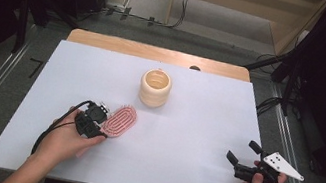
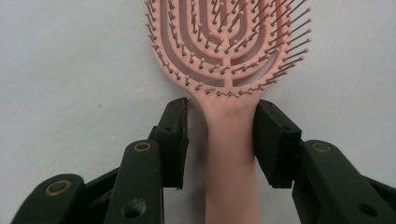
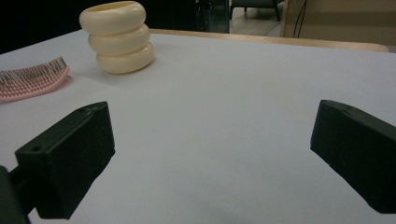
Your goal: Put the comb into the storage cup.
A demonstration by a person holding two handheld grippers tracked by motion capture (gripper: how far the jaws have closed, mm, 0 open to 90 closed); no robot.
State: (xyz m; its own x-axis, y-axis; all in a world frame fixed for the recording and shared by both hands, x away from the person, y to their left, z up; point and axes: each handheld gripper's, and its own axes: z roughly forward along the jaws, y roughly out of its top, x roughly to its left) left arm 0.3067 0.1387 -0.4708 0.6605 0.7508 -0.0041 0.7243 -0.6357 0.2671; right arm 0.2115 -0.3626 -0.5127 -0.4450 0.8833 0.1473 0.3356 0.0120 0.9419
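Pink hairbrush [image 2: 224, 70] lies flat on the counter [image 1: 195, 127]; left claw [image 2: 224, 135] straddles its handle, unclosed. Right claw [image 3: 210, 154] gapes empty. Cream holder [image 1: 155, 88] unfilled; grasp pending.

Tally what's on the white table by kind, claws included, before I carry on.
Pink hairbrush: 1
Cream ribbed holder: 1
Claws: 2, the left claw open astride the brush handle, the right claw open over bare table
Total: 4
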